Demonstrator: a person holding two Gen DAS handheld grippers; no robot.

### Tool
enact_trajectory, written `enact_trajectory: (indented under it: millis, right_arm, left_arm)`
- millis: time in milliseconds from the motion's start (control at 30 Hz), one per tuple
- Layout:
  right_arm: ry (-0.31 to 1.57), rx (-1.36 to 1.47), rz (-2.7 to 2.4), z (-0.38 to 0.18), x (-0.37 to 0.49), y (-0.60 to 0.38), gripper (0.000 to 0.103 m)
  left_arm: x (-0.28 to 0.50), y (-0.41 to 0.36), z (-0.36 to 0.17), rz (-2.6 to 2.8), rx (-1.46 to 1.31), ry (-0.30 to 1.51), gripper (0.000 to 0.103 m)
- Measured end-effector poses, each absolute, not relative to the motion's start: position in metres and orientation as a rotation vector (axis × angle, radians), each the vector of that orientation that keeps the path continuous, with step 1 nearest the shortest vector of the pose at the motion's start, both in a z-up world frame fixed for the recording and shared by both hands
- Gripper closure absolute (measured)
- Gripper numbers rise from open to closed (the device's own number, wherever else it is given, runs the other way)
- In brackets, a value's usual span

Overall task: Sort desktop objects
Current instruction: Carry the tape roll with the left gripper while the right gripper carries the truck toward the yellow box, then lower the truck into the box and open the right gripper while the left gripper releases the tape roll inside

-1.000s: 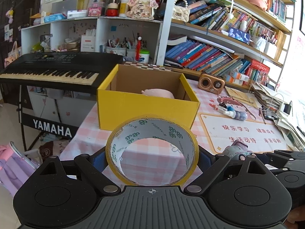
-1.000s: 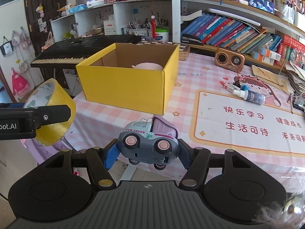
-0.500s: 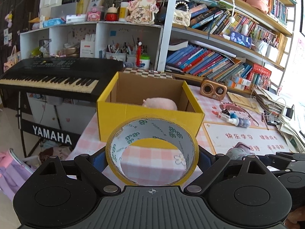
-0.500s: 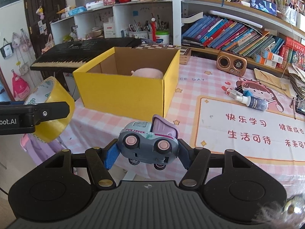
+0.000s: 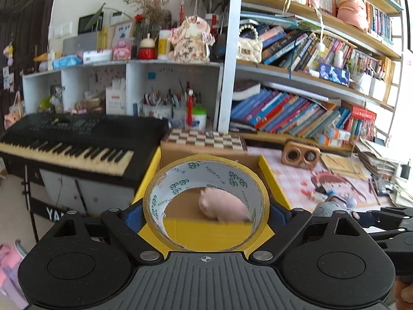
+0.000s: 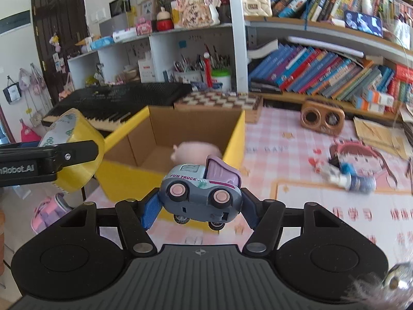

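In the left wrist view, the left gripper (image 5: pixel 206 213) is clamping a roll of yellow tape (image 5: pixel 206 202) by its outer rim, one blue finger (image 5: pixel 133 215) pressing on each side. The roll is standing on edge, its core axis pointing straight ahead, so the camera is looking through the hole. Through that hole a pink plush pig (image 5: pixel 223 204) is showing, lying inside the yellow cardboard box (image 5: pixel 206 232), whose near wall is sitting just beyond the tape. The pig's long axis is running left to right, snout to the left. At the far right edge the right gripper's side is only partly showing, with a glimpse of the toy it is carrying.

In the right wrist view, the right gripper (image 6: pixel 200 210) is squeezing a grey and lilac toy truck (image 6: pixel 201 192) between its blue fingers (image 6: pixel 149 211). The truck is lying crosswise, tipped so its pink wheels are facing the camera, hanging above the checked tablecloth (image 6: pixel 284 142) just in front of the box (image 6: pixel 129 175). This view is looking down into the open box, where the pig (image 6: pixel 196 152) is resting on the floor toward the right wall. The tape (image 6: pixel 74 155) is appearing at the left, held near the box's left corner, its outer yellow band showing here.
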State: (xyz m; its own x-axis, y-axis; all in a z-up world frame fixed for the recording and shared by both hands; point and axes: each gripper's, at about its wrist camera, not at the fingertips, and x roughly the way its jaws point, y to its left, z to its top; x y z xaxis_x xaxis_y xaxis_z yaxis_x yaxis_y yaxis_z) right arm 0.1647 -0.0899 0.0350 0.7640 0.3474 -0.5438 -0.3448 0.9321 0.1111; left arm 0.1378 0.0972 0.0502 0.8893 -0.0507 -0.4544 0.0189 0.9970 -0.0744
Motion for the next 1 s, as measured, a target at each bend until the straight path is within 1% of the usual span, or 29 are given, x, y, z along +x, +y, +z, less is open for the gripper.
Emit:
enact_trajectory:
  millis: [233,433,867,1000]
  right_arm:
    - [0.556,-0.017,0.4,0.049,0.212,-0.092,0.041]
    - [0.542,-0.039,0.424,0.053,0.247,-0.093,0.041]
    - [0.571,-0.055,0.519,0.049,0.31,-0.076,0.041]
    - [0.62,-0.041,0.567,0.048,0.333,-0.062,0.041]
  left_arm:
    - [0.192,0.098,0.046,-0.009,-0.045,0.484,0.011]
    - [0.232,0.089,0.031,-0.011,-0.006,0.527,0.011]
    - [0.268,0.083,-0.001,0.003,0.01,0.662,0.011]
    - [0.278,0.088,-0.009,0.01,-0.01,0.722,0.011]
